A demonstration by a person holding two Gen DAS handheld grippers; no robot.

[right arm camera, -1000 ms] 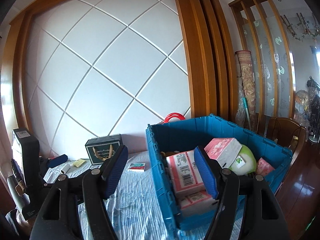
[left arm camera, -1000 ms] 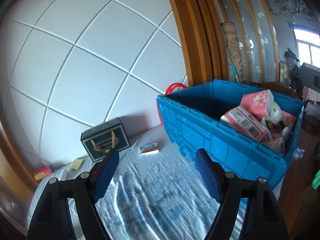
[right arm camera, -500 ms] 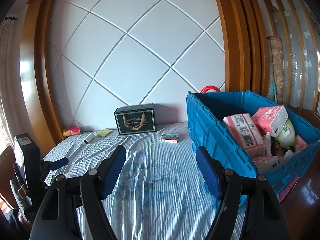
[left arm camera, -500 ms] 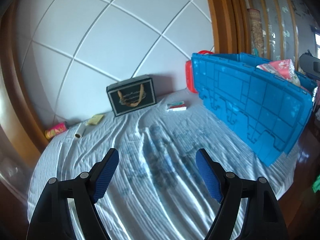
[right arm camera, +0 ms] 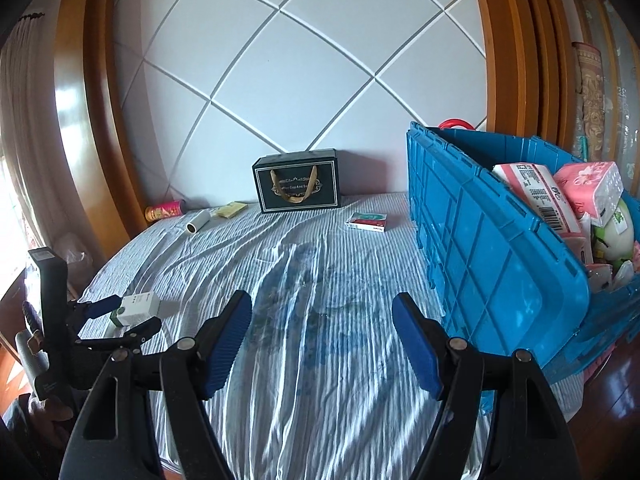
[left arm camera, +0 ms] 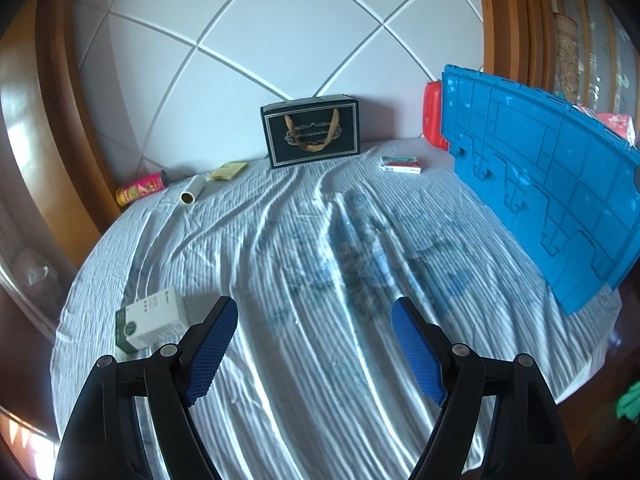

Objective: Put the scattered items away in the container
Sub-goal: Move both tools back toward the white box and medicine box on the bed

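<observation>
While both grippers gape empty, L (left arm camera: 314, 344) beside the white box (left arm camera: 154, 322) on the sheet, R (right arm camera: 322, 342) mid-bed, bin (right arm camera: 480, 248) part-filled w/ packs, we'd centre L's jaws square across box before closing.

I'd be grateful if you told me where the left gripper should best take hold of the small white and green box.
Probably across the two long side faces of the white and green box, from above. It lies flat on the sheet, just left of the open left gripper, with nothing touching it.
</observation>
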